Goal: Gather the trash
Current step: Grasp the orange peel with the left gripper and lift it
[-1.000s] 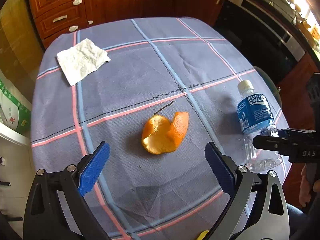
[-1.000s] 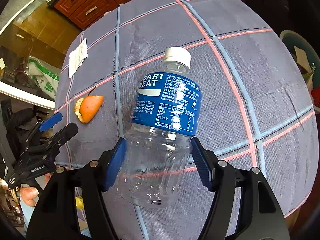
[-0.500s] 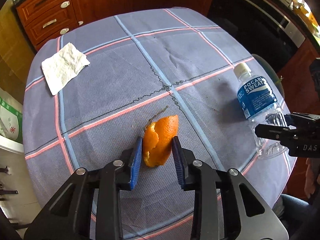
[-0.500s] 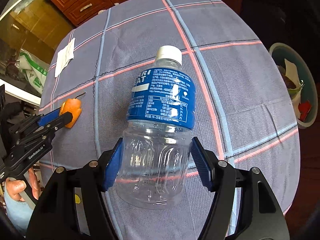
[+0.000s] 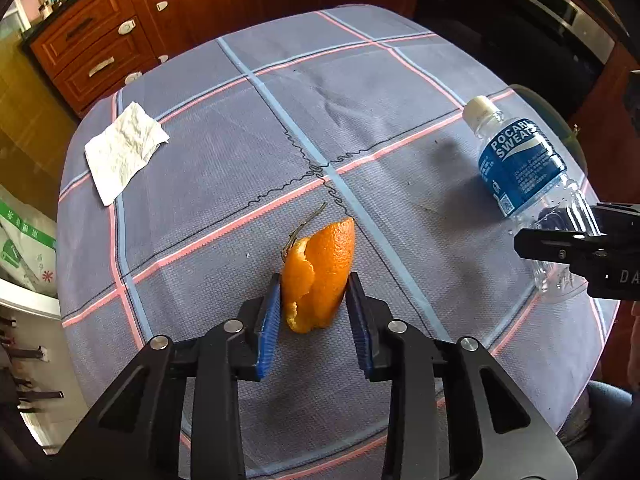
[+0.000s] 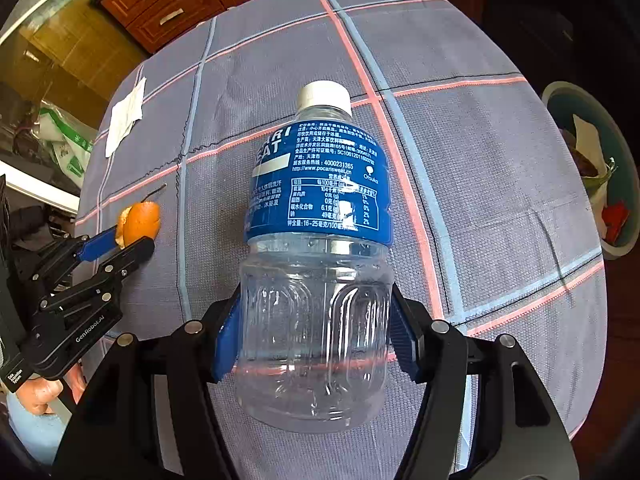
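The left tool [image 5: 314,312] has just been closing and now clenches the curled orange peel [image 5: 320,272] between its blue pads, the peel standing on the checked grey cloth of the counter [image 5: 240,152]. The right tool [image 6: 316,332] grips the clear plastic bottle with a blue label [image 6: 320,240] at its lower body. A crumpled white paper napkin [image 5: 122,156] lies well apart, near the counter's far left edge.

The left gripper [image 5: 314,304], pointing steeply down, has just been closing its jaws; the right gripper [image 6: 316,332] is clamped.
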